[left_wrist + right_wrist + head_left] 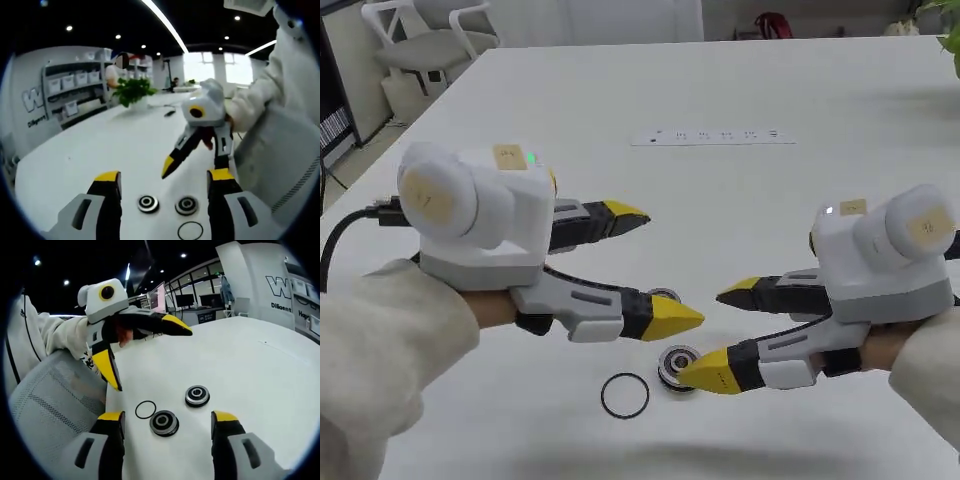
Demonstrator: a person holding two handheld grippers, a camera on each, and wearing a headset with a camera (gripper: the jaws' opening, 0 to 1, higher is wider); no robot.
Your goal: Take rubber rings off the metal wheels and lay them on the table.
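Two small metal wheels lie on the white table. One wheel rests just off the lower jaw tip of my right gripper. The other wheel is half hidden behind the lower jaw of my left gripper. A loose black rubber ring lies flat beside the near wheel. Both grippers are open and hold nothing, hovering above the table. The left gripper view has both wheels and the ring between its jaws. The right gripper view has the wheels and the ring.
A flat white strip with dark markings lies further back on the table. White chairs stand past the far left corner. A potted plant sits at the table's far end. A black cable trails from my left gripper.
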